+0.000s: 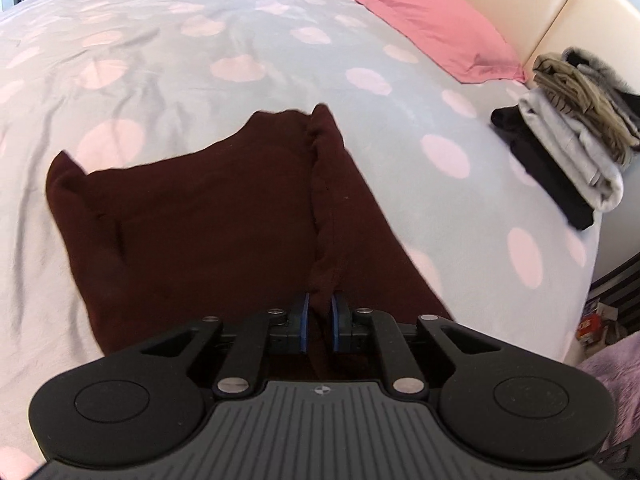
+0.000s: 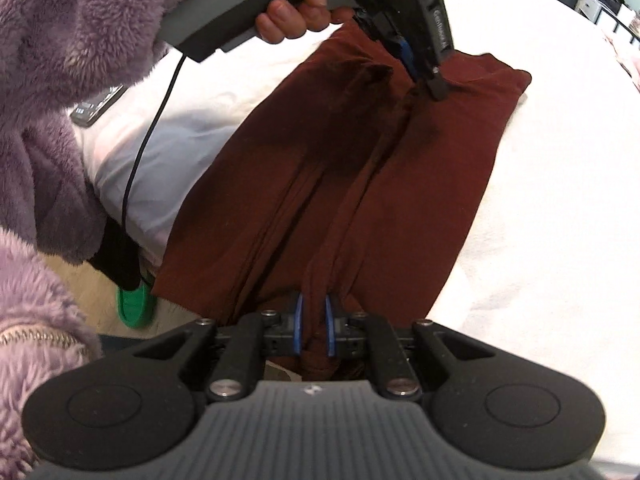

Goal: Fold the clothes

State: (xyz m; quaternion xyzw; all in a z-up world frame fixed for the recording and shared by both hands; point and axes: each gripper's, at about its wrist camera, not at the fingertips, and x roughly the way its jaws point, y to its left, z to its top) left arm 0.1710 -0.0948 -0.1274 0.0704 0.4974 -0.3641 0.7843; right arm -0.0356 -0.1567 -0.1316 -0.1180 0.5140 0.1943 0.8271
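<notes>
Now the left claw and right claw each clamp a ridge of the maroon garment on the bed; folded clothes far right.

Left gripper: blue pads pinched on a raised ridge of the maroon garment. Garment: spread flat on the bedspread, pale blue with pink spots, the fold ridge running away from the jaws. Pink pillow: far right, against the cream headboard. 1 stack of folded clothes: right edge, well apart from the garment.
</notes>
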